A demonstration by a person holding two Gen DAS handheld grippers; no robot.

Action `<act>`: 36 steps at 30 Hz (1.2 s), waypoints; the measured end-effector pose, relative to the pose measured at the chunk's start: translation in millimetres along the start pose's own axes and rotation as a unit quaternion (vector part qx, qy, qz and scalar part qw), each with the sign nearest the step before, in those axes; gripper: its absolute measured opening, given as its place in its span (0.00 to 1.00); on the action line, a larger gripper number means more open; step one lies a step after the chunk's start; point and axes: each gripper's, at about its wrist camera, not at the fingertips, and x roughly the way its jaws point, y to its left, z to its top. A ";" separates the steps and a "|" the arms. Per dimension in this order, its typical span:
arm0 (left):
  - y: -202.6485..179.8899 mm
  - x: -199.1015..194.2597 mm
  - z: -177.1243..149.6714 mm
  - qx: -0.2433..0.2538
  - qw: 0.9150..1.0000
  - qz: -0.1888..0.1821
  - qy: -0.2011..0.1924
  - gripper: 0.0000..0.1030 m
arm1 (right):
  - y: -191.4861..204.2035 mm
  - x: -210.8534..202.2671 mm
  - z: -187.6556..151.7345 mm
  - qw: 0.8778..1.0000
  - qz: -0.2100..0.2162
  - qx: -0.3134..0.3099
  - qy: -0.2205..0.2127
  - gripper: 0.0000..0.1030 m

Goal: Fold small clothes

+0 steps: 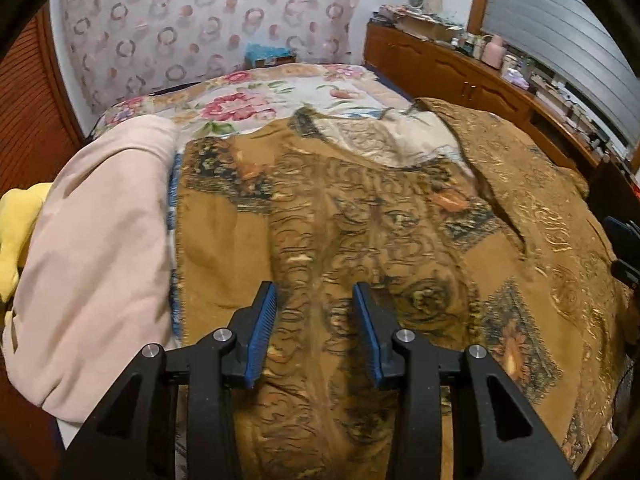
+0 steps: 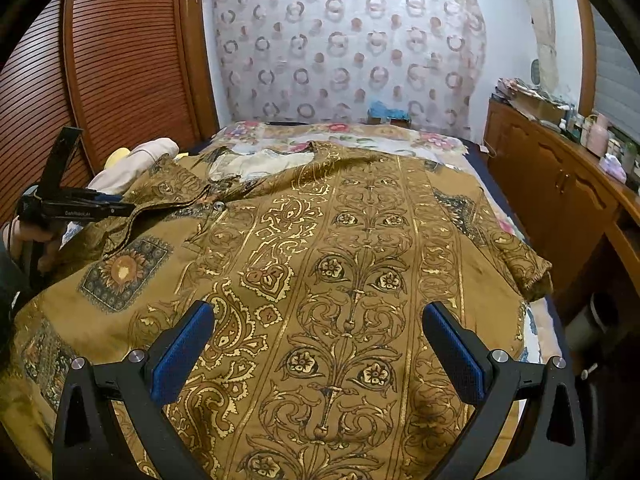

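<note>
Bedroom surroundings frame a bed (image 2: pixel 472 160) that serves as the work surface, covered in a floral quilt (image 1: pixel 248 100). Nearest the right wrist camera, the right gripper (image 2: pixel 318 316) hangs over the cloth with its blue-padded fingers (image 2: pixel 182 354) spread wide and nothing between them. Under it lies the brown shirt with gold paisley print (image 2: pixel 340 264), spread across the near half of the bed, one sleeve reaching toward the right edge. In the left wrist view, the left gripper (image 1: pixel 314 292) hovers over the shirt's left part, its fingers (image 1: pixel 260 336) partly apart and pinching nothing; the fabric lies below them. From the right wrist view the same gripper shows at the left edge, held by a hand (image 2: pixel 34 236). Beside the shirt on the left rests a pale pink garment (image 1: pixel 92 240), with something yellow (image 1: pixel 18 236) just past it. Farther off, a wooden sideboard (image 2: pixel 560 184) crowded with small items runs along the right, a slatted wooden door (image 2: pixel 120 60) stands left, and a ring-patterned curtain (image 2: pixel 348 48) hangs behind the bed.
</note>
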 end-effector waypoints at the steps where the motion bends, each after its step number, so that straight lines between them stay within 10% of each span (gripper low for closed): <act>1: 2.8 1.0 1.4 -0.004 1.000 0.002 0.000 0.40 | 0.1 -1.0 -0.6 1.000 0.000 0.000 0.000 1.00; 8: 14.8 -3.9 5.2 -0.031 0.999 -0.012 -0.012 0.05 | -6.4 7.1 2.5 1.000 0.002 0.006 0.007 1.00; 16: 60.5 -73.7 20.4 -0.067 0.991 0.047 -0.106 0.04 | -10.4 9.6 5.0 1.000 0.002 0.011 0.012 1.00; 21: 98.5 -82.9 15.8 -0.086 0.989 0.077 -0.097 0.04 | -9.9 9.5 4.9 1.000 0.001 0.010 0.012 1.00; 29: 89.6 -76.6 -2.4 -0.063 0.992 0.073 -0.086 0.40 | -9.5 12.0 4.4 1.000 -0.001 0.011 0.016 1.00; 36: 48.0 -72.4 -16.6 -0.020 0.995 0.050 -0.083 0.51 | -8.6 11.1 6.0 1.000 -0.007 0.010 0.014 1.00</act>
